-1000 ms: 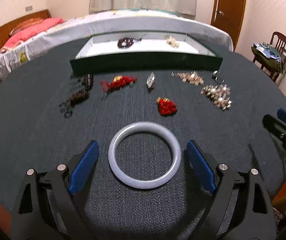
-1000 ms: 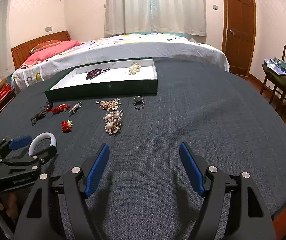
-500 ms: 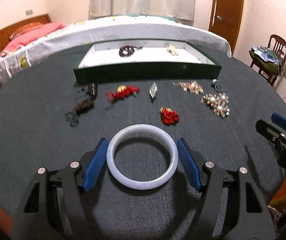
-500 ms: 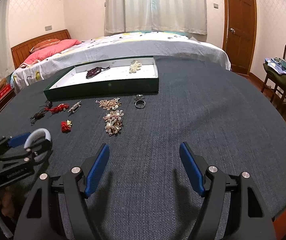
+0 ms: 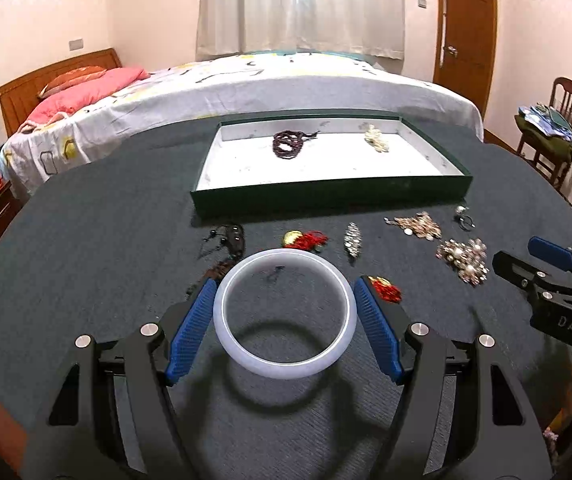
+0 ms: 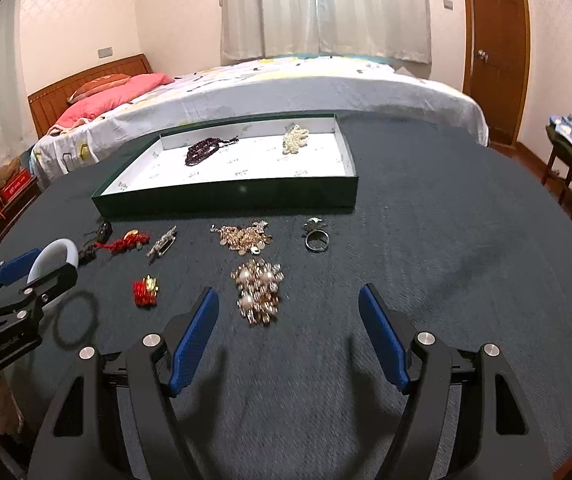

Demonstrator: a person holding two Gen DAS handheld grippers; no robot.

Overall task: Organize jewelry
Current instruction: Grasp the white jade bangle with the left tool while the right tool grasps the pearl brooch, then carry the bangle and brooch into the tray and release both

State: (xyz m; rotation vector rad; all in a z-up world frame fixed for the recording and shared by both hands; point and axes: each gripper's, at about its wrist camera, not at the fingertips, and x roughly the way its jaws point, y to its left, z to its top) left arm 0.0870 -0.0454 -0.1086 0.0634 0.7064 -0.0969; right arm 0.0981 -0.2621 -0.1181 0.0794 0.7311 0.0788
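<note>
A white bangle (image 5: 283, 371) hangs a little above the dark tablecloth, casting a ring shadow under it. My left gripper (image 5: 284, 284) is shut on it, one blue pad on each side. In the right wrist view the bangle (image 6: 55, 250) shows at the far left in the left gripper (image 6: 33, 268). My right gripper (image 6: 288, 292) stands open over the cloth with nothing between its fingers, just short of a pearl cluster (image 6: 259, 292). A green tray (image 5: 326, 192) with a white floor holds a dark bead bracelet (image 5: 288, 144) and a pearl piece (image 5: 377, 139).
Loose on the cloth before the tray lie a red tassel (image 5: 306, 239), a second red piece (image 5: 386, 290), a silver brooch (image 5: 352, 239), a gold chain (image 5: 418, 226), a ring (image 5: 464, 218) and a dark cord piece (image 5: 231, 238). A bed stands behind, a chair (image 5: 566, 120) at right.
The left jaws closed onto the bangle and raised it off the cloth, nearer the tray. The right gripper slid left, so the pearl cluster now sits between and ahead of its fingers.
</note>
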